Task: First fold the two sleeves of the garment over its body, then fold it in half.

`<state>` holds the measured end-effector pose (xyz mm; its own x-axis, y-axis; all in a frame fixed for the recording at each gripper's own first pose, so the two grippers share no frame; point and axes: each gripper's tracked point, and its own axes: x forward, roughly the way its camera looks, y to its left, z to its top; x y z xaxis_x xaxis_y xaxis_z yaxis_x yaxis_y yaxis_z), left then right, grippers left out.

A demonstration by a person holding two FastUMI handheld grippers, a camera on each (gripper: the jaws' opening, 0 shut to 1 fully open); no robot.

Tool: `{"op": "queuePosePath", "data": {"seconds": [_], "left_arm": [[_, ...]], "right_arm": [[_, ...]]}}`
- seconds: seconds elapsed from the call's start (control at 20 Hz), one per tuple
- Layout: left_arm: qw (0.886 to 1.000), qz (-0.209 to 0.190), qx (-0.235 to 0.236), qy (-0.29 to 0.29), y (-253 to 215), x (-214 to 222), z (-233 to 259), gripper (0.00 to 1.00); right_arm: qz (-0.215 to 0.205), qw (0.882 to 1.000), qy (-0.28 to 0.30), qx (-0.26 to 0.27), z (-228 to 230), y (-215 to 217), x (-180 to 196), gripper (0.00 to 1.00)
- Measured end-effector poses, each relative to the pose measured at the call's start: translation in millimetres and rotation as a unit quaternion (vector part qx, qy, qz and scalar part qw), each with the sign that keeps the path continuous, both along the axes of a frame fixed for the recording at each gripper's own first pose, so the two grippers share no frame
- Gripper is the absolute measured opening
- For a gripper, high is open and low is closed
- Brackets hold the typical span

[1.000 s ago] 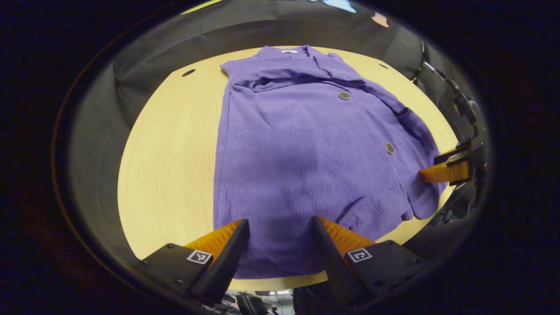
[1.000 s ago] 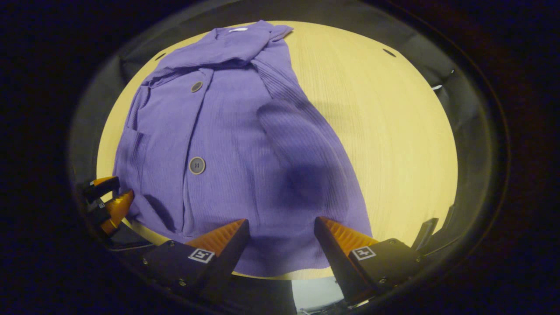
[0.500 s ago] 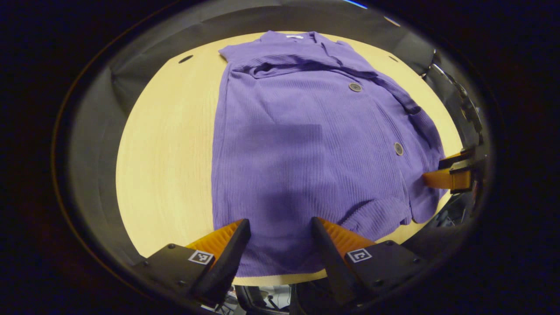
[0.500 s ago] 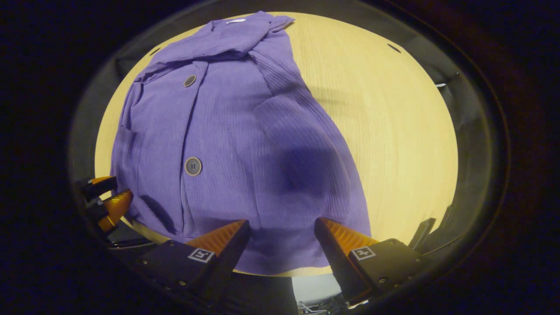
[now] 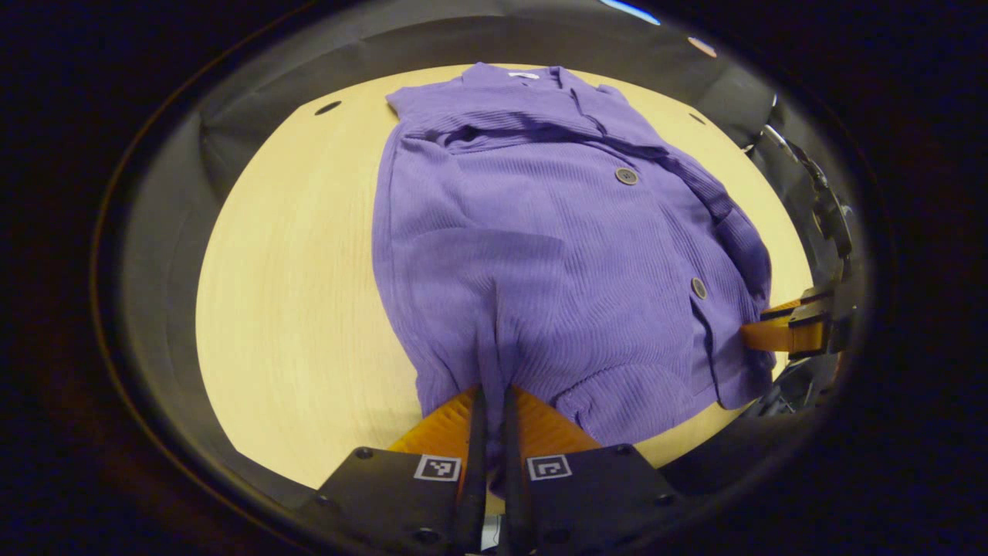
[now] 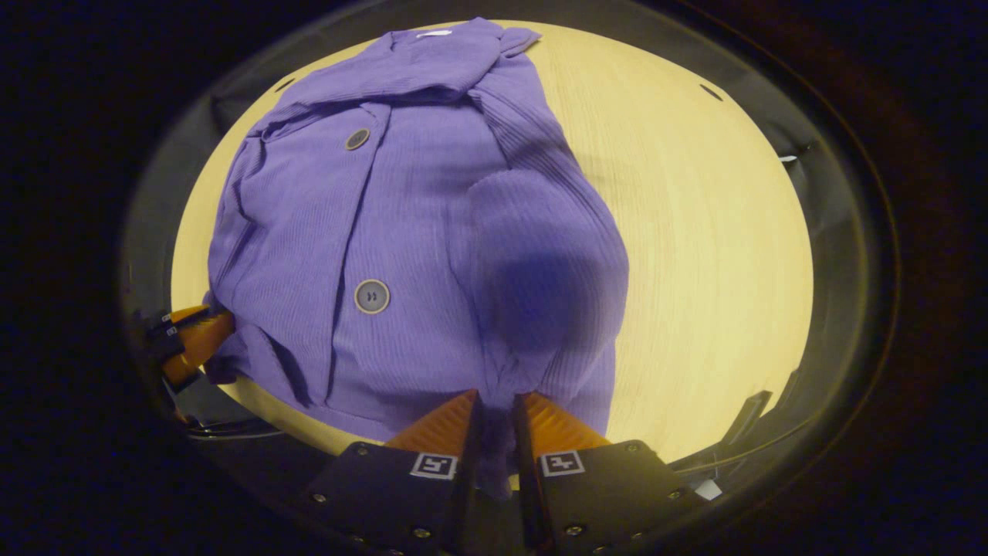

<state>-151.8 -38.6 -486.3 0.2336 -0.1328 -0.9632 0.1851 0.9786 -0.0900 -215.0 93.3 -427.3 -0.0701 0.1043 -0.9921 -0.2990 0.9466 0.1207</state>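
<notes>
A purple ribbed cardigan (image 5: pixel 540 232) with dark buttons lies flat on the wooden table (image 5: pixel 293 270), collar at the far side. Both sleeves lie folded over its body; one ribbed sleeve (image 6: pixel 532 232) runs down the front in the right gripper view. My left gripper (image 5: pixel 490 401) is shut on the near hem, the cloth bunched between its fingers. My right gripper (image 6: pixel 496 405) is shut on the hem of the cardigan (image 6: pixel 401 216) too. In the left gripper view the right gripper (image 5: pixel 760 332) sits at the hem's right corner. In the right gripper view the left gripper (image 6: pixel 197 340) sits at the left corner.
Bare table (image 6: pixel 695 232) lies to either side of the garment and beyond the collar. Black cloth walls ring the table. Small dark holes (image 5: pixel 327 107) mark the tabletop near its far edge.
Both grippers went from open above the hem to shut on it. The hem cloth has gathered into folds at each pinch and lifted slightly.
</notes>
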Motion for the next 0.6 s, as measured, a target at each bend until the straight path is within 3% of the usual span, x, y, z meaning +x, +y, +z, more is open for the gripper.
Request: {"op": "queuePosePath", "data": {"seconds": [0.2, 0.3, 0.4, 0.6], "left_arm": [[1.000, 0.013, -0.009, -0.015, 0, 3, 3, 0.11], [1.000, 0.015, -0.015, -0.017, 1, 5, 5, 0.06], [1.000, 0.018, -0.016, -0.020, -1, 7, 7, 0.06], [0.997, 0.034, -0.031, -0.055, -5, 35, 30, 0.06]], "right_arm": [[-0.019, 1.000, -0.012, 0.012, 1, 1, 4, 0.02], [-0.036, 0.999, -0.011, 0.021, 3, 1, 3, 0.05], [-0.052, 0.998, -0.017, 0.030, 8, 1, 8, 0.02], [-0.073, 0.995, -0.048, 0.050, 30, 2, 41, 0.05]]}}
